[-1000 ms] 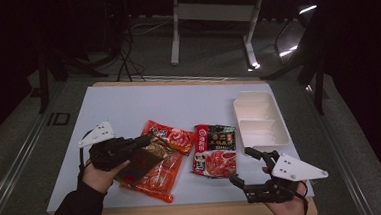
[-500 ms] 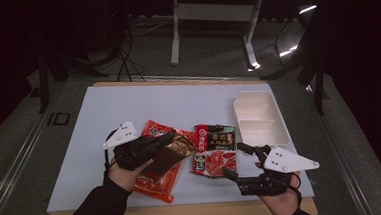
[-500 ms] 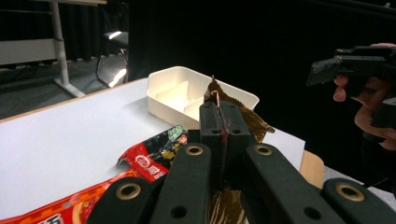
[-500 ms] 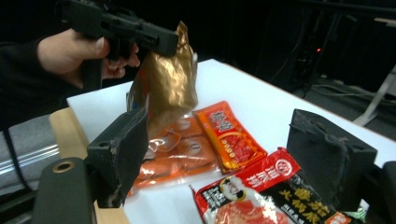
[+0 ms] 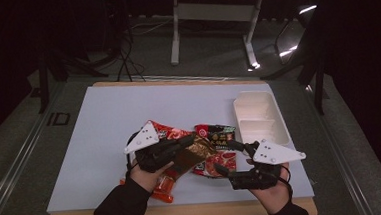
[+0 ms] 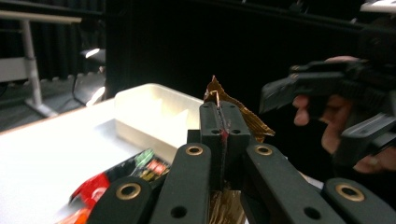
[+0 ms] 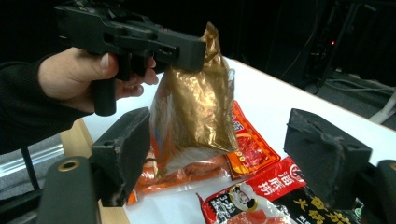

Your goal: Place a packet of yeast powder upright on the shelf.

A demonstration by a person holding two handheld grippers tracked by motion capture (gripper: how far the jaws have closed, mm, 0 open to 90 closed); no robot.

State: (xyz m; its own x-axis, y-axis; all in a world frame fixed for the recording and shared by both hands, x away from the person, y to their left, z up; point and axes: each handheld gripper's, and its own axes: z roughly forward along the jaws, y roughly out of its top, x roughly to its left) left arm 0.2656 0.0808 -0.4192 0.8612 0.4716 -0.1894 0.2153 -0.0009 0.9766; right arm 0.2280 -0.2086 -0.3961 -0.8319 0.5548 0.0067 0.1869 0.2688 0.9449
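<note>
Gripping a gold packet by its top edge, the left gripper is holding it lifted above the table, its jaws pressed fully together on the foil. The packet is hanging over an orange pouch, with a red pouch just beside it and a white tray farther off. The right gripper is standing near the packet with its jaws wide apart and nothing between them; they have just been closing a little. Likely risks: the thin foil edge is giving only a narrow hold, so a tug from the right gripper could be pulling it free or tearing it; a low approach could be snagging the pouches below.
</note>
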